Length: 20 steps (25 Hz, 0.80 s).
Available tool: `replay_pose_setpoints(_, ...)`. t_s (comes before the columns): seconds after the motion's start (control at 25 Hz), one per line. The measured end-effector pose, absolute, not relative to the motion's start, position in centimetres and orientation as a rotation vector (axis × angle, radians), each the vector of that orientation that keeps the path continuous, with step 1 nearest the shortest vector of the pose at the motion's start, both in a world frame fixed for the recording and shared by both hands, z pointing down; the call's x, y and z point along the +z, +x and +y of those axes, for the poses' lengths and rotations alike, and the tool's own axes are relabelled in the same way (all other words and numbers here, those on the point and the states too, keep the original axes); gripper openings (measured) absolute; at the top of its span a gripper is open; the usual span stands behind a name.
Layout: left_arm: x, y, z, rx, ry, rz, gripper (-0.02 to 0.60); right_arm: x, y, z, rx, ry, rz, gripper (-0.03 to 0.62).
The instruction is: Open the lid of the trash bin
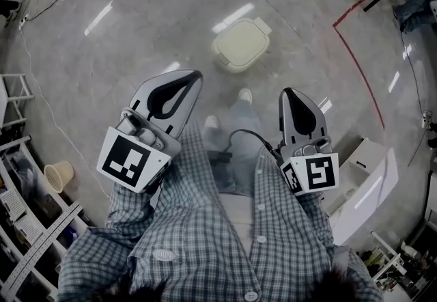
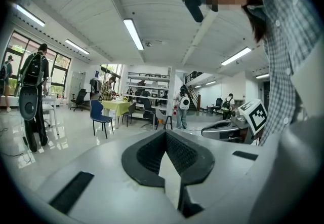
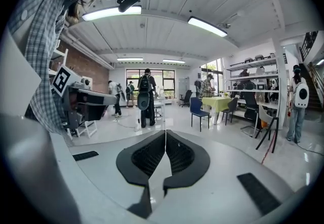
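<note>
Glossy pale floor reflects strip lights, with a red line curving across it at the right. No brand can be read anywhere. The only printed signs are the black-and-white square markers on the left cube and the right cube, and a small oval label on the checked shirt is too small to read.

The trash bin, cream with rounded corners, stands on the floor at the far side, ahead of the person's shoes, its lid flat down. It is well apart from both grippers.

The left gripper is held near the body at the left, angled toward the far right. In its own view its jaws meet at the tips with nothing between them. The right gripper is held near the body at the right and points straight to the far side. Its jaws are likewise closed tip to tip and empty.

A beige basket stands at the near left, and a white box at the near right.
</note>
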<state>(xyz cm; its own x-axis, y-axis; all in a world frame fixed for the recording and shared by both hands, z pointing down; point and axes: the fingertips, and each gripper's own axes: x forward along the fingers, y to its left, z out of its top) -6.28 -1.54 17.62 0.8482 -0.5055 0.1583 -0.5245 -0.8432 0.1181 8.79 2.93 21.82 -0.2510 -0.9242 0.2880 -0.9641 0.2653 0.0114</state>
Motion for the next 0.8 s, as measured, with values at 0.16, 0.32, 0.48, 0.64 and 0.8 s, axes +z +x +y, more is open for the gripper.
replay_pose_setpoints(0.16,19.1,-6.3,-2.1,0.272,2.829,-0.851,0.006,22.3,9.2,2.0,0.256,1.704,-2.323,0.020)
replay_pose_setpoints(0.32,20.0,-5.5,-3.5,0.295,2.795,-0.889,0.006,23.0,9.8,0.0,0.257,1.637,-2.353,0.020)
replay_pose_setpoints(0.48,21.8,-4.4,-4.7,0.327,2.755,-0.903,0.006,24.1,10.6,-1.5,0.278,1.579,-2.368,0.020)
replay_pose_setpoints(0.64,23.3,-3.6,-6.0,0.348,2.723,-0.924,0.006,25.2,10.9,-3.0,0.303,1.531,-2.380,0.020)
replay_pose_setpoints(0.8,25.5,-2.8,-6.8,0.413,2.693,-0.919,0.006,26.9,11.1,-4.5,0.323,1.478,-2.395,0.020)
